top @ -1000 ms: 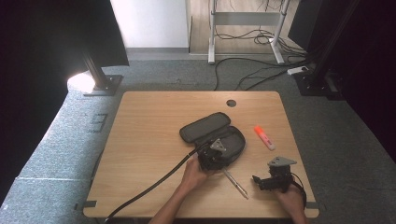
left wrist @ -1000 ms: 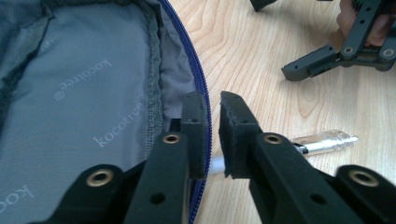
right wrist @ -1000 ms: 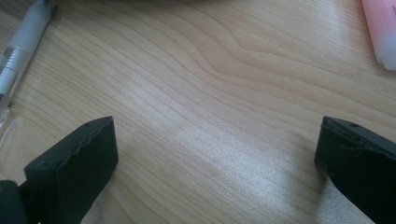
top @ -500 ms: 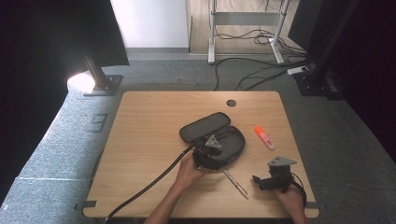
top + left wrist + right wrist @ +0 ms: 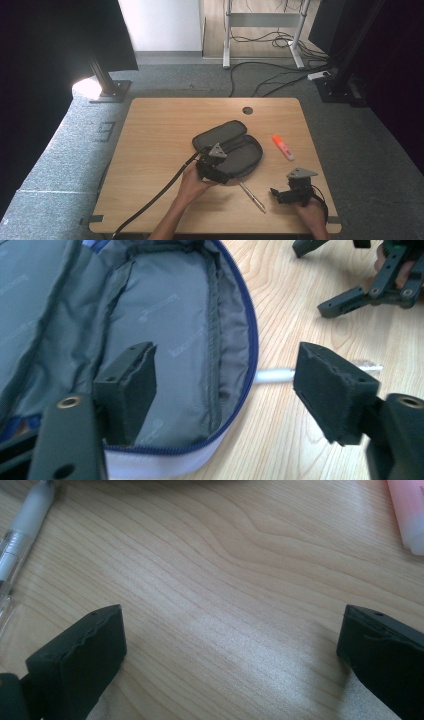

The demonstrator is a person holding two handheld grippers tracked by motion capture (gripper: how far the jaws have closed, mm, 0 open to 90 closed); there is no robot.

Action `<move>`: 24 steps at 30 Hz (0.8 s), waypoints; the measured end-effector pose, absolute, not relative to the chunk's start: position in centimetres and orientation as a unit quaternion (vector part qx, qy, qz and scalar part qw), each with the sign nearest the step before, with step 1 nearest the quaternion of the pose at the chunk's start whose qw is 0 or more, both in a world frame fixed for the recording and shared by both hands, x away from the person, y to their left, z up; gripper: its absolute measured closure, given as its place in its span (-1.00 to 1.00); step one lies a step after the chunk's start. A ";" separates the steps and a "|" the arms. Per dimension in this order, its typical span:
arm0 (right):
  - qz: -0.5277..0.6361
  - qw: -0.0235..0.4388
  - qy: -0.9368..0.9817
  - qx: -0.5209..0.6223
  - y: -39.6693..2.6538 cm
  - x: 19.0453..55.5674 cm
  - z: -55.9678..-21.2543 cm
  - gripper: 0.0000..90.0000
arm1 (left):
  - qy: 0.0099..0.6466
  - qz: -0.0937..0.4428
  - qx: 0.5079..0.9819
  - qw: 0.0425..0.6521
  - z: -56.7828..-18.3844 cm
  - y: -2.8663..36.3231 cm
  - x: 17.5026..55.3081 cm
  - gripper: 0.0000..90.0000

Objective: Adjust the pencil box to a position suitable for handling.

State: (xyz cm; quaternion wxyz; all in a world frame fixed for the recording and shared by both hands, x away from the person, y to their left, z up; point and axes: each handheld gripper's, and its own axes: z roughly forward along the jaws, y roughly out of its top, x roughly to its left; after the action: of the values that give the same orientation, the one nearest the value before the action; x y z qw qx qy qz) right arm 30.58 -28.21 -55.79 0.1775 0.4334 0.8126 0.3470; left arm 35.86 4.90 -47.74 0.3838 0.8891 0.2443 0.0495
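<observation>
Grey lining shows inside the open pencil case [image 5: 232, 150], which lies unzipped near the middle of the wooden table [image 5: 150, 150], its blue-edged zip rim curving round in the left gripper view. Pale logo prints dot that lining [image 5: 165, 310], too faint and blurred to read. The left gripper [image 5: 212, 167] hovers over the case's near edge; its jaws have just been opening and stand apart, with nothing pressed between them, one jaw over the lining and the other out over the bare wood. A pen [image 5: 251, 194] with a white barrel lies on the table just beside the case, its end poking out from under the rim. The right gripper [image 5: 285, 192] rests low over bare wood near the table's front right, jaws wide and released, nothing held. An orange highlighter [image 5: 283, 147] lies to the right of the case, apart from it; no writing on it can be made out.
</observation>
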 end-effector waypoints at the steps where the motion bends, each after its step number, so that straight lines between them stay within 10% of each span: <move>1: 0.347 0.178 0.813 0.433 -28.2 30.6 -55.8 -1.00 | 0.245 0.051 0.889 0.382 -47.7 5.1 35.8 -0.49; 24: 0.346 0.178 0.813 0.433 -28.2 30.6 -55.8 -1.00 | 0.291 0.080 0.873 0.383 -47.7 11.2 34.2 -0.87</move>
State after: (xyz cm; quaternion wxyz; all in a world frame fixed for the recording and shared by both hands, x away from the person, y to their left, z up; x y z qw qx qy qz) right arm 30.58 -28.22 -55.79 0.1781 0.4327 0.8131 0.3462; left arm 34.22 11.22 -47.73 0.3830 0.8729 0.2914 0.0803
